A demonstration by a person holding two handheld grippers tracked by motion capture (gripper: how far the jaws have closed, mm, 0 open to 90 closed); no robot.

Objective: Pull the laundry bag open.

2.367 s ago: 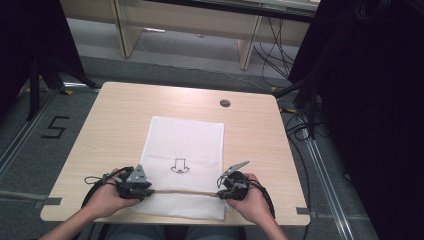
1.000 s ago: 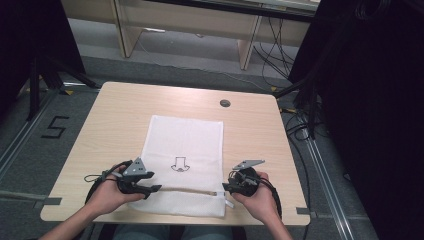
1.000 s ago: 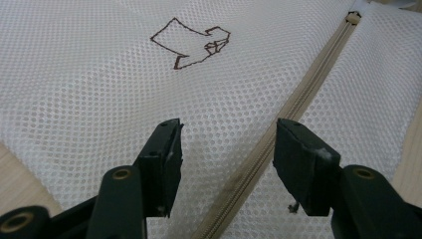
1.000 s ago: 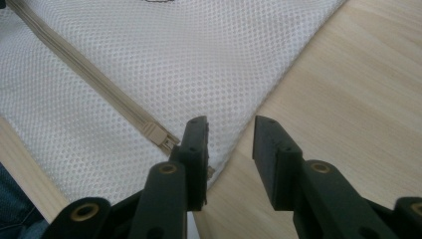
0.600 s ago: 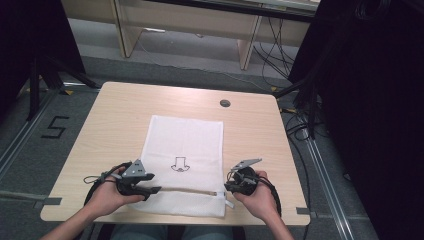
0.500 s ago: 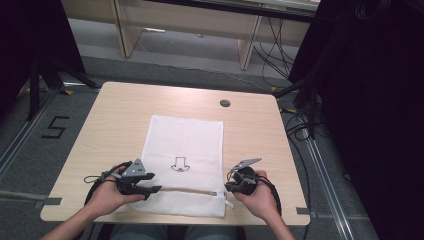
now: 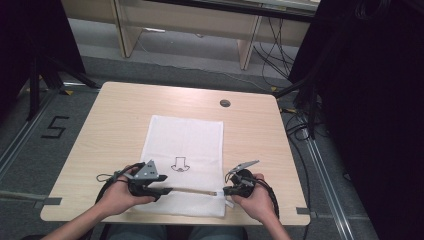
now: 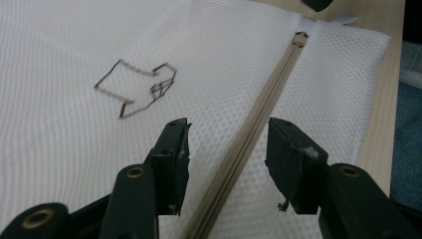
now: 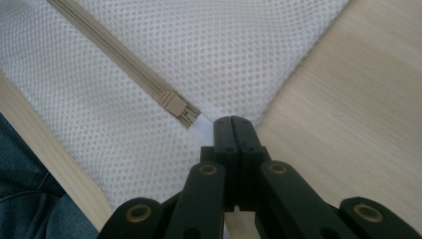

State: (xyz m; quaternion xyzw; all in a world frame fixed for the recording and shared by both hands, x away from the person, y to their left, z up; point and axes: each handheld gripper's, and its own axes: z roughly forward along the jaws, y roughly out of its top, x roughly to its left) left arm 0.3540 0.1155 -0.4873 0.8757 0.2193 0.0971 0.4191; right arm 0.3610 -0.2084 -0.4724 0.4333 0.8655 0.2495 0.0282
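Observation:
A white mesh bag (image 7: 187,145) lies flat on the wooden table (image 7: 125,115), with a brown arrow outline (image 7: 179,164) drawn on it. A beige zipper (image 7: 192,190) runs across its near end. My left gripper (image 7: 167,190) hovers low over the zipper's left part. In the left gripper view its jaws (image 8: 226,144) are open and have just been closing a little, with the zipper (image 8: 263,107) between them untouched. My right gripper (image 7: 225,191) is at the bag's right corner. It (image 9: 233,124) is shut on the white tab (image 9: 201,125) beside the zipper slider (image 9: 176,107).
A round cable hole (image 7: 225,103) sits near the table's far edge. The near table edge (image 7: 150,220) runs just under both hands. A "5" taped on the floor (image 7: 54,127) is at the left, and cables (image 7: 300,125) hang beside the table's right side.
The left gripper has slid a little to the right along the zipper. The right gripper has stayed at the bag's corner.

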